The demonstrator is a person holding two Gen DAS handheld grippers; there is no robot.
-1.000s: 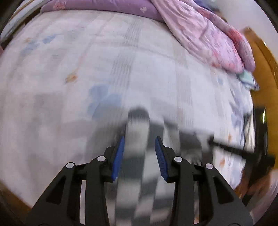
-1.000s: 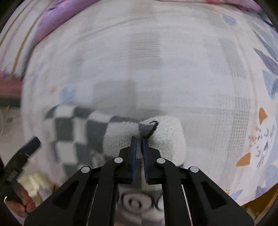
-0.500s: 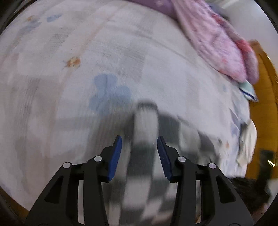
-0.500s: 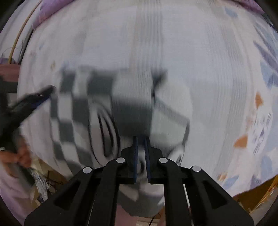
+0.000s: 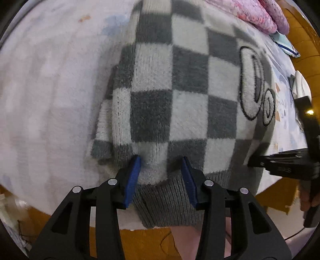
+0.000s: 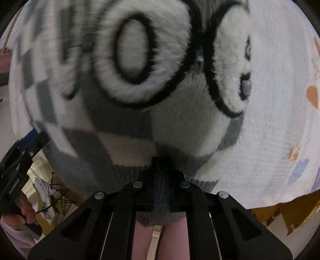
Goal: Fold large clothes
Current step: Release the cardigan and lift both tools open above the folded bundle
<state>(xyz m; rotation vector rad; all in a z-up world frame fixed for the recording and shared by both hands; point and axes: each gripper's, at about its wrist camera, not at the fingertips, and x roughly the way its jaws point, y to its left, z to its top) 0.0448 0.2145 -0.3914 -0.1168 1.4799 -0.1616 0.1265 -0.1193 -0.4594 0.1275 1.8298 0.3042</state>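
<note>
Left gripper, black frame with blue pads: jaws apart, straddling a bunched fold at the grey ribbed hem of the fuzzy grey-and-white checkered knit sweater; pads sit beside the fold, contact unclear. Right gripper: jaws together, clamped on the same ribbed hem, knit pinched between the pads and hanging out below them. Half a second ago the sweater lay smaller and further off in both views; now it fills them, hem drawn to the near edge of the bed. A second ago only a narrow strip of it showed between the left jaws. Sweater lies spread flat on the pale printed bedsheet, checks running away from the hem, black-outlined white appliqué toward its right side; in the right wrist view that appliqué looms just beyond the jaws. Right gripper's black body shows at the sweater's right hem edge. Beyond, pink-purple floral quilt heaped at the far side of the bed
</note>
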